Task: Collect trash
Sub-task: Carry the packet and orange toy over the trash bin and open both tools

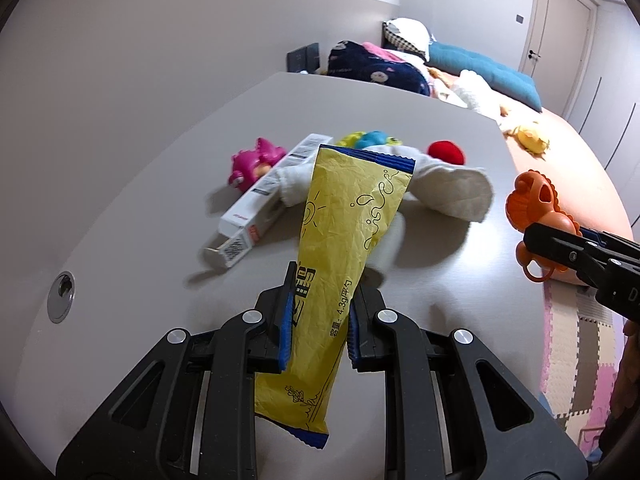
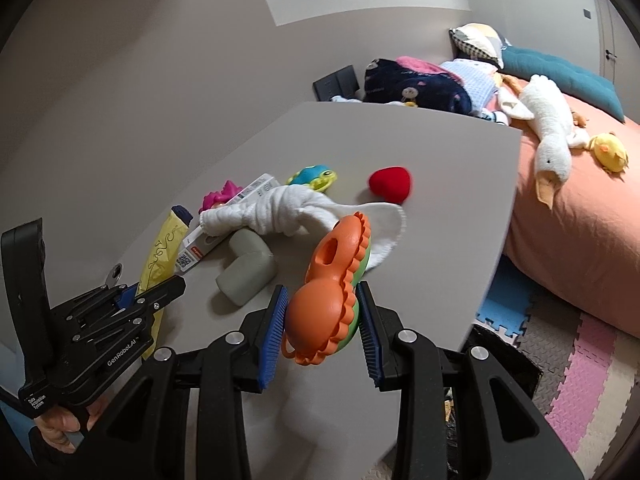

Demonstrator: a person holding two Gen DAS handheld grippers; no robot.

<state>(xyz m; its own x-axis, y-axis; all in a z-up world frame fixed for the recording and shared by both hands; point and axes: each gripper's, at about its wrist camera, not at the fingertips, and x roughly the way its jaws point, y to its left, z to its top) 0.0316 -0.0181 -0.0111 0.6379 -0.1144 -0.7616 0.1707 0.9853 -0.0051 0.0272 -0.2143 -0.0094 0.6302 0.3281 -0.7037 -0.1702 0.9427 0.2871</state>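
Note:
My left gripper (image 1: 318, 316) is shut on a crumpled yellow snack wrapper (image 1: 344, 248) and holds it upright above the grey table (image 1: 160, 184). The wrapper also shows in the right wrist view (image 2: 162, 252), held by the left gripper (image 2: 156, 300). My right gripper (image 2: 322, 328) is shut on an orange and green plastic toy (image 2: 332, 292), lifted above the table. That toy shows at the right in the left wrist view (image 1: 536, 216). A white toothpaste box (image 1: 260, 196) lies on the table behind the wrapper.
On the table lie a white cloth (image 2: 296, 210), a pink toy (image 1: 252, 162), a blue-yellow toy (image 2: 314, 176), a red heart plush (image 2: 390, 184) and a grey-green foam corner piece (image 2: 246, 266). A bed with plush toys (image 2: 548, 136) stands right. Foam mats (image 2: 580, 364) cover the floor.

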